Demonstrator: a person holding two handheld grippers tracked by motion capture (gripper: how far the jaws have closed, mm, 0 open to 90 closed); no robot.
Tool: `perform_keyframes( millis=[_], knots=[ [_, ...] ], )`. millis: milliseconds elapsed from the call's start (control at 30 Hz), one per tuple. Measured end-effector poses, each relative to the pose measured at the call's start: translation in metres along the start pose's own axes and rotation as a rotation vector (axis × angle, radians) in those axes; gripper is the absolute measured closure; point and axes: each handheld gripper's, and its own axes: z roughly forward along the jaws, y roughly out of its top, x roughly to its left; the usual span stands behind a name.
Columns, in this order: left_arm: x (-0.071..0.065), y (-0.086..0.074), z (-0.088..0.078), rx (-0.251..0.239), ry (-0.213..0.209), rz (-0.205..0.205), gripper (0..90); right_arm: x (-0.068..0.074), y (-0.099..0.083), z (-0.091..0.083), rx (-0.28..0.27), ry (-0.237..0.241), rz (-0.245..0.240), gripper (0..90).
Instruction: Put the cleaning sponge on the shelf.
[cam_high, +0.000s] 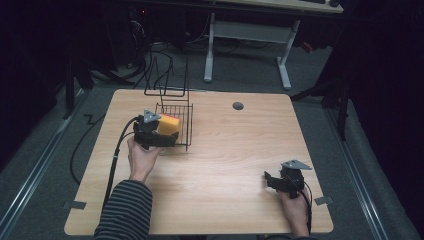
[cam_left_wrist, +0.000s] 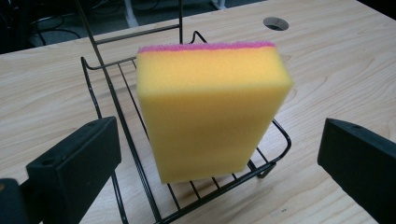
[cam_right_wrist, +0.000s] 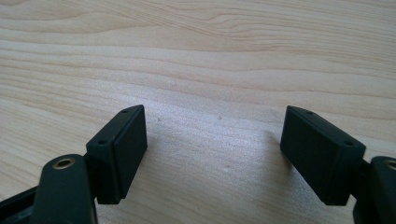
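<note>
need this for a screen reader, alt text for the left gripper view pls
A yellow sponge with a pink top layer stands on edge in a black wire rack on a wooden table. The left gripper faces it, jaws open on either side, not touching.

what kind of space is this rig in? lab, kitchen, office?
Probably a lab or workshop data-collection setup, not a kitchen. A bare wooden table with a cable grommet hole stands on grey carpet, loose cables trail on the floor behind, and a white-legged desk stands beyond in a dark room.
</note>
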Motion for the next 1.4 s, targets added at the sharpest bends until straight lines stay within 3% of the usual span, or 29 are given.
perform_keyframes(
  millis=[633,1400],
  knots=[
    [0.001,-0.015,-0.035,-0.018,-0.021,0.010,1.5,0.000,0.000,0.000,0.000,0.000,0.000,23.1],
    [0.009,-0.044,-0.082,-0.060,-0.021,-0.017,3.8,0.000,0.000,0.000,0.000,0.000,0.001,23.1]
  ],
)
